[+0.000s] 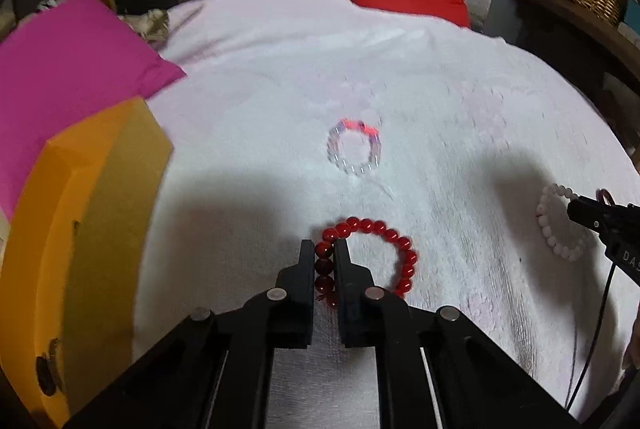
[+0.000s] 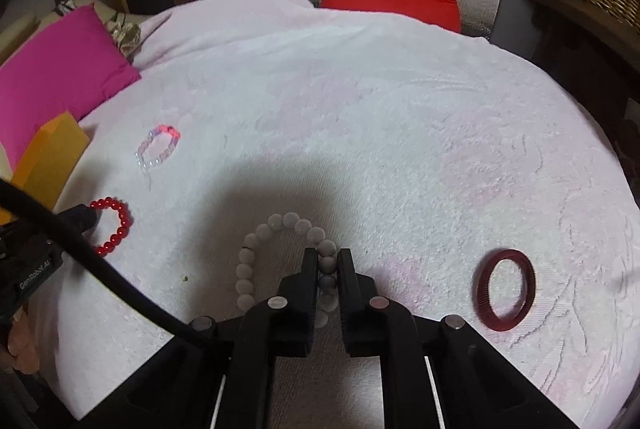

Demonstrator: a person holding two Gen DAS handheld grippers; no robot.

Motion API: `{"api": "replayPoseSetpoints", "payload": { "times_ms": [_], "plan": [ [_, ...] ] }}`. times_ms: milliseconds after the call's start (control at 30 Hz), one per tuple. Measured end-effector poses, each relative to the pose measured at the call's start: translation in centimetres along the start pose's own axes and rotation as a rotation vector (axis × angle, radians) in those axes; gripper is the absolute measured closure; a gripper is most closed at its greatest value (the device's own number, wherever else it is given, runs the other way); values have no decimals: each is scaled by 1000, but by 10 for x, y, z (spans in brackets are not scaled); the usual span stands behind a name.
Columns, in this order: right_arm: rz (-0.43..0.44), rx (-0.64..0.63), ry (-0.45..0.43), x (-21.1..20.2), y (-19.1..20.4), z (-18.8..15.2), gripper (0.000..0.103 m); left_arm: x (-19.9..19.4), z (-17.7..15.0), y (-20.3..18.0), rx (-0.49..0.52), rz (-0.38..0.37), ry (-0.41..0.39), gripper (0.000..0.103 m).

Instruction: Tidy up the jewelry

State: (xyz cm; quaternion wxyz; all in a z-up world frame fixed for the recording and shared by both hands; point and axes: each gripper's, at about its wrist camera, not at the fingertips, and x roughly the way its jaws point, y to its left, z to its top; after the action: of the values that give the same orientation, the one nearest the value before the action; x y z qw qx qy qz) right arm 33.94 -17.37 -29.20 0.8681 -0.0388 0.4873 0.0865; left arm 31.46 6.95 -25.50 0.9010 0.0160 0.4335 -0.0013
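Three bead bracelets, one red ring (image 2: 505, 295), left tool (image 1: 324, 249) clenching red bracelet (image 1: 370, 257), right tool (image 2: 328, 257) clenching white bracelet (image 2: 280, 257)

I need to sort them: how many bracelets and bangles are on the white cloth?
4: red bead bracelet in left gripper, white bead bracelet in right gripper, clear bracelet farther back, dark red bangle rightmost.

Red bead bracelet (image 1: 376, 257), white bead bracelet (image 2: 280, 261), dark-red ring (image 2: 505, 289), pink cushion (image 1: 68, 69).
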Motion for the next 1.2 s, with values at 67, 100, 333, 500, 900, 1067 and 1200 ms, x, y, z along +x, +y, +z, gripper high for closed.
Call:
{"api": "replayPoseSetpoints", "payload": {
  "times_ms": [67,100,333,500,900,1067,1200],
  "plan": [
    [7,15,-22,-5,-2,2,93,-9,3,2,-1,3,-38,94],
    [12,23,-36,-8,-2,2,93,-15,3,1,2,7,-62,94],
    [54,70,-128,-32,-1,7,93,-49,6,-11,32,36,-167,94],
    [86,90,-202,-51,4,8,93,-71,5,-14,51,54,-218,94],
    [138,92,-280,-69,17,10,93,-96,5,-8,29,115,-250,94],
    [148,89,-293,-72,21,9,93,-104,4,-3,13,140,-256,94],
    [156,85,-305,-74,24,9,93,-109,3,3,-1,154,-261,94]
  ]
}}
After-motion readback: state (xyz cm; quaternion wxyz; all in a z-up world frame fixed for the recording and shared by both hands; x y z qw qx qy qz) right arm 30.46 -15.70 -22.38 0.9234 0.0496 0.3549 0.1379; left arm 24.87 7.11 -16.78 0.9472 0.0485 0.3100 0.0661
